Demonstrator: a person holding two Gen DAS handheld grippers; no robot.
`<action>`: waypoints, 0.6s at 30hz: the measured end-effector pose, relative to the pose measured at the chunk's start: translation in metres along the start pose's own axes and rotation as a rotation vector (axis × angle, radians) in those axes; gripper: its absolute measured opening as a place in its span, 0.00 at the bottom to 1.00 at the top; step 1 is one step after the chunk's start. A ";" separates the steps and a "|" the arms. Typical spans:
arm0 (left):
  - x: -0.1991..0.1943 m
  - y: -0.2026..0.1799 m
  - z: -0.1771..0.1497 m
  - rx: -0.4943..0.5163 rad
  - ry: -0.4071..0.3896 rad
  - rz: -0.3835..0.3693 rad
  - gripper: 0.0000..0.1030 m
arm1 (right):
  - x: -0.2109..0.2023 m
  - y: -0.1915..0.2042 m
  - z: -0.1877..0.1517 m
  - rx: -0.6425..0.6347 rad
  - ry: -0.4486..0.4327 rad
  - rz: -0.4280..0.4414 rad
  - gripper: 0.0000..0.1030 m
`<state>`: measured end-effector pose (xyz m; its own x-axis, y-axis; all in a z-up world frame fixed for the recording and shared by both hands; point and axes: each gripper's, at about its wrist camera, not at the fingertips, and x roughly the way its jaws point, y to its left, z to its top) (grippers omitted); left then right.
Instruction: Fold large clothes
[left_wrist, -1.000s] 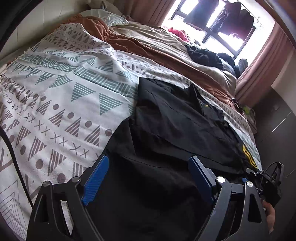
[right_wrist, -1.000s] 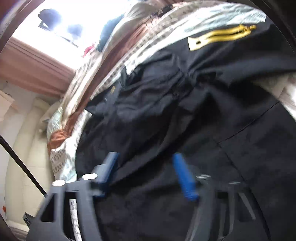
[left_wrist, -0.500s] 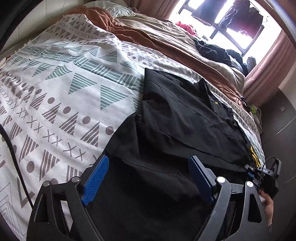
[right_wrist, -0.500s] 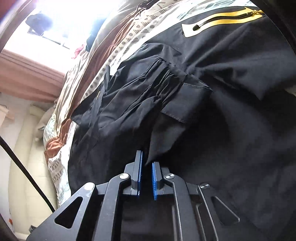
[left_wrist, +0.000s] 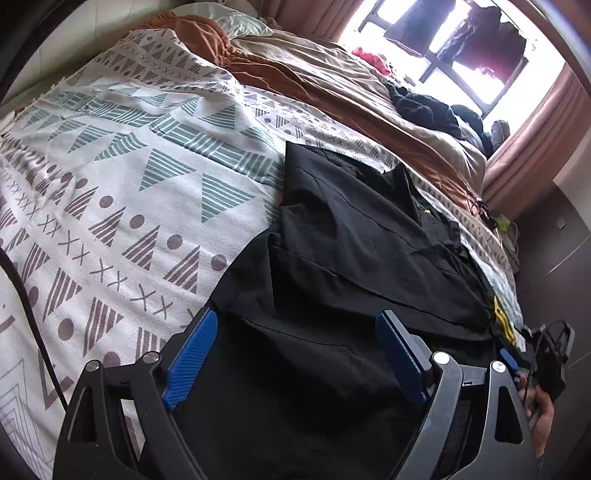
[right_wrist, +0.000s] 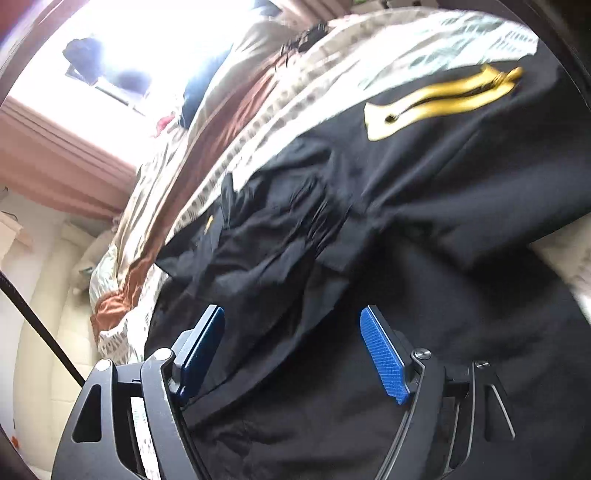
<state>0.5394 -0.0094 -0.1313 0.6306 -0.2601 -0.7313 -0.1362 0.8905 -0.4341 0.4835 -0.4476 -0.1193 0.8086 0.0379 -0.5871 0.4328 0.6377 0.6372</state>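
Reopened from shut moments ago, right gripper (right_wrist: 291, 350) gapes empty above black garment (right_wrist: 369, 240); left gripper (left_wrist: 295, 354) also wide, empty.

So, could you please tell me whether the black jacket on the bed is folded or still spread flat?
Partly folded: the black jacket has a sleeve laid across its body, layers overlapping, on the patterned bedspread.

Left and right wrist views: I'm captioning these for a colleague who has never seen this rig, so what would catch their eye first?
The black garment sprawls across the near side of the bed, its yellow zipper patch bright at its edge in the right view. Under it lies the white blanket with grey and teal triangles. Both the left gripper and right gripper hang over the dark cloth, blue pads apart; the right's jaws have just been opening, gripping nothing.
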 end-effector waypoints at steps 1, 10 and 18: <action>-0.001 0.000 0.000 -0.007 -0.002 -0.008 0.86 | -0.009 -0.004 0.000 0.002 -0.019 -0.003 0.73; -0.017 -0.003 0.000 -0.021 -0.058 -0.044 0.95 | -0.081 -0.076 -0.006 0.118 -0.161 -0.092 0.72; -0.022 -0.009 -0.002 0.000 -0.101 -0.031 0.98 | -0.113 -0.122 0.000 0.197 -0.235 -0.150 0.63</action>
<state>0.5254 -0.0119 -0.1121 0.7086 -0.2486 -0.6604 -0.1151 0.8826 -0.4558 0.3390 -0.5301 -0.1304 0.7900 -0.2381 -0.5650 0.6039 0.4613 0.6501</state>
